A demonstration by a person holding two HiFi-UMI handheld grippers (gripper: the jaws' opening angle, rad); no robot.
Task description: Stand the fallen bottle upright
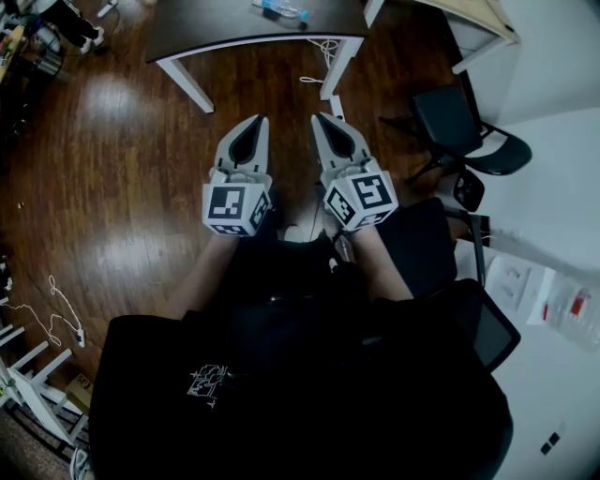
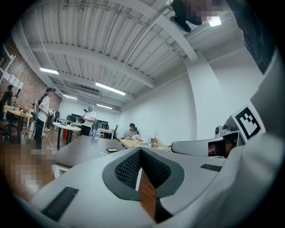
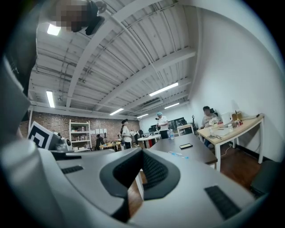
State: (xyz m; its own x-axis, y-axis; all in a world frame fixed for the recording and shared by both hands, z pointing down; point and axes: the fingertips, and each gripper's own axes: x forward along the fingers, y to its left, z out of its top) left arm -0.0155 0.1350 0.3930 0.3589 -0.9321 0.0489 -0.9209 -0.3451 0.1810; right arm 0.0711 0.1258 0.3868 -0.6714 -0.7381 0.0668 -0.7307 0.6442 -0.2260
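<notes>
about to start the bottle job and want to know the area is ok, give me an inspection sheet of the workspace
surface: dark table ahead of both grippers, mostly bare
job's things: bottle lies on its side on the table, not yet stood up
clutter: flat dark phone-like thing near the bottle
grippers: left gripper and right gripper side by side over the floor, short of the table; both pairs of jaws together, nothing between them
cables: white cable hangs off the table's near edge; second white cable on the floor at left
surroundings: wooden floor, black office chair at right, people at farther tables
</notes>
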